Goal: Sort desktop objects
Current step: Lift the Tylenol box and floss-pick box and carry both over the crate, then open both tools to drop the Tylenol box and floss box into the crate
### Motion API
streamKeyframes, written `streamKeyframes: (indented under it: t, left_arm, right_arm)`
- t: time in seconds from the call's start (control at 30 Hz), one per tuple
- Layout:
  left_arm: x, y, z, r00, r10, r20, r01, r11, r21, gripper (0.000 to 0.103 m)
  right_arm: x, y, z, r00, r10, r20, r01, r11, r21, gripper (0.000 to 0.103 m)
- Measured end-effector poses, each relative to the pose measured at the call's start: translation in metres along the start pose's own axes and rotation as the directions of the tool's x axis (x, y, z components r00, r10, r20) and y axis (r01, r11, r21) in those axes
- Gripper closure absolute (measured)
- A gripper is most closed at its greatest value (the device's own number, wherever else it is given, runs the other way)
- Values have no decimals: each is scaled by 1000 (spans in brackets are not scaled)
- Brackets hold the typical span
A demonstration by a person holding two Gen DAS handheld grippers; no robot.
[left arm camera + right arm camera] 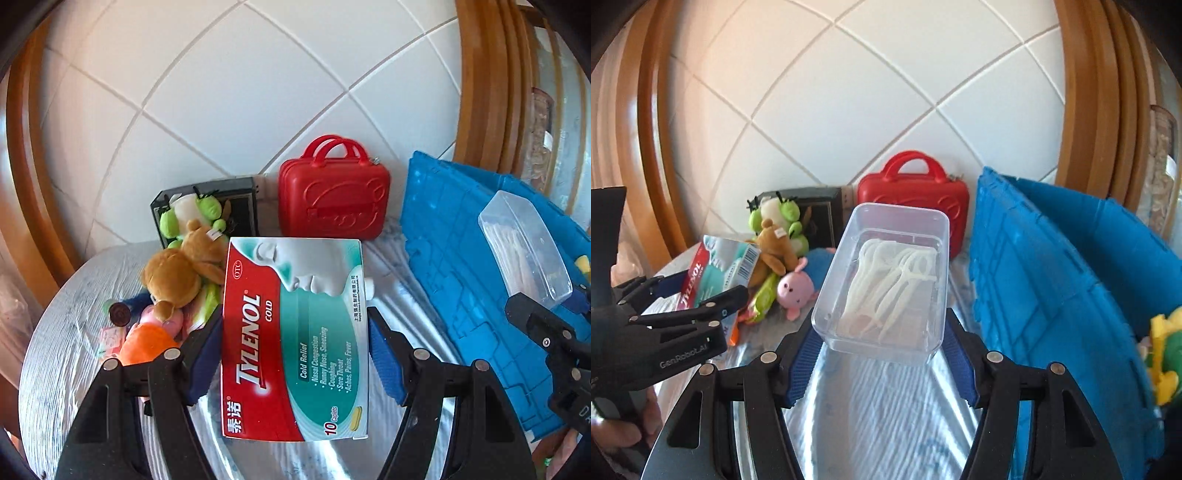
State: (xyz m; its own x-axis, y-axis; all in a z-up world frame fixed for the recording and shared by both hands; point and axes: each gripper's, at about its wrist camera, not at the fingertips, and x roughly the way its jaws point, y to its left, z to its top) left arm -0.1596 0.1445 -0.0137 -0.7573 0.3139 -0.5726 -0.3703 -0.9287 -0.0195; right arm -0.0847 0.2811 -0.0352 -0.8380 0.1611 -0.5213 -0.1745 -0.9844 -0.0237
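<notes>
**A:** Where does the medicine box sit relative to the left gripper point(295, 354)?

**B:** Squarely between its jaws. The Tylenol box point(295, 339) is a flat cardboard carton, glossy red and teal print, and the ribbed blue pads press on its two long edges, so the jaws are clenched on it. It hangs above the surface point(55, 332), printed face toward the camera.

**A:** And the right gripper point(882, 354)?

**B:** Same arrangement. A clear plastic tub point(882, 280), rectangular with rounded corners, is pinched at its near end between the blue pads. Inside lie white dental floss picks point(886, 288), thin and curved, heaped loosely (their count is too tangled to tell). The tub is held clear of the surface too.

**A:** What lies beyond?

**B:** A hard red plastic case point(914, 206) with twin arched handles and an embossed front stands upright against the white tiled wall point(868, 92). To its right a blue crate point(1052, 277), moulded plastic with ribbed panels, tilts toward the viewer. To its left, a dark box point(236, 195) stands behind a heap of soft toys: a green plush point(783, 218), a brown plush bear point(177, 277), a pink round plush point(796, 288), all fuzzy fabric.

**A:** The surface itself?

**B:** Pale grey with a fine streaked grain, shiny where light falls on it. In the right wrist view, fingers point(624, 432) of the person's hand grip the left handle at the lower left edge.
</notes>
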Motion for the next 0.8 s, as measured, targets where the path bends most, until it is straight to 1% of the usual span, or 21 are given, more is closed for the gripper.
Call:
streamKeyframes:
  t: [0.1, 0.2, 0.3, 0.37, 0.43, 0.53, 0.63, 0.7, 0.73, 0.8]
  left_arm:
    - [-17, -34, 11, 998, -51, 44, 50, 998, 25, 32]
    - [-38, -71, 23, 989, -113, 93, 108, 993, 53, 32]
    - [-58, -116, 35, 972, -193, 137, 182, 979, 91, 32]
    - [-67, -150, 41, 955, -254, 150, 239, 964, 113, 32]
    - [-70, -183, 43, 941, -301, 153, 282, 950, 135, 32]
    - [-70, -234, 43, 924, -360, 131, 336, 926, 173, 32]
    - [-62, -276, 43, 916, -392, 86, 372, 909, 187, 32]
    - [-57, -300, 42, 916, -397, 59, 379, 904, 198, 32]
    - [-55, -312, 43, 919, -392, 44, 375, 904, 205, 32]
    - [-45, -332, 42, 926, -376, -11, 369, 903, 221, 32]
  right_arm:
    - [-39, -21, 3, 998, -34, 58, 34, 999, 7, 40]
    - [-77, -48, 5, 990, -79, 116, 76, 997, 34, 40]
    - [-111, -83, 5, 974, -157, 161, 149, 987, 62, 40]
    - [-127, -113, 1, 964, -210, 165, 197, 976, 92, 40]
    - [-137, -150, -4, 953, -265, 147, 247, 960, 132, 40]
    - [-146, -202, -18, 939, -328, 106, 306, 934, 182, 40]
    - [-144, -249, -30, 930, -364, 53, 347, 915, 208, 41]
    - [-139, -273, -37, 928, -373, 22, 360, 908, 216, 41]
    - [-136, -283, -40, 928, -373, 8, 362, 906, 220, 41]
    - [-131, -300, -44, 929, -369, -16, 363, 904, 226, 41]
